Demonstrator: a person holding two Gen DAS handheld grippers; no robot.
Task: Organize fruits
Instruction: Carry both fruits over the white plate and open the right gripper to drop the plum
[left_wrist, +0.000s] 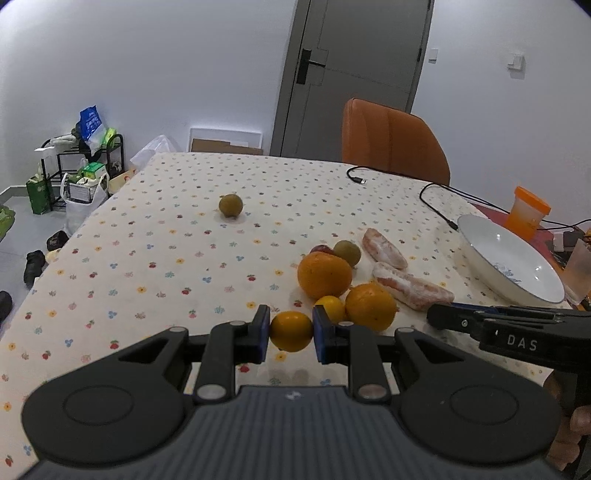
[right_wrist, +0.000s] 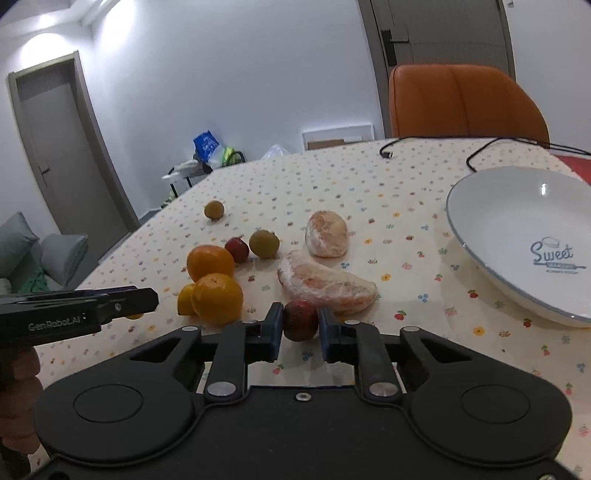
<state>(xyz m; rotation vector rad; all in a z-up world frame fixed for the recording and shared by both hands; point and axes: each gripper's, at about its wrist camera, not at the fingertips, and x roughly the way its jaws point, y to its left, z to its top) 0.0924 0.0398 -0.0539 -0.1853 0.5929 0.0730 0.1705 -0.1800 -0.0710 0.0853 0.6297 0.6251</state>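
In the left wrist view my left gripper (left_wrist: 291, 329) is shut on a small yellow-orange fruit (left_wrist: 291, 338), low over the flowered tablecloth (left_wrist: 166, 266). Just beyond it lie two oranges (left_wrist: 324, 277), a small yellow fruit (left_wrist: 331, 307), a green fruit (left_wrist: 348, 252) and two peeled pomelo segments (left_wrist: 412, 290). In the right wrist view my right gripper (right_wrist: 301, 325) is shut on a dark red fruit (right_wrist: 300, 316), right in front of the nearer pomelo segment (right_wrist: 327, 282). A white plate (right_wrist: 491, 266) with nothing on it stands to the right.
One green fruit (left_wrist: 231, 205) lies alone toward the table's far left. Black cables (left_wrist: 436, 206) run across the far right of the table, near an orange cup (left_wrist: 526, 212). An orange chair (left_wrist: 391, 140) stands behind the table. A second red fruit (right_wrist: 237, 249) sits by the oranges.
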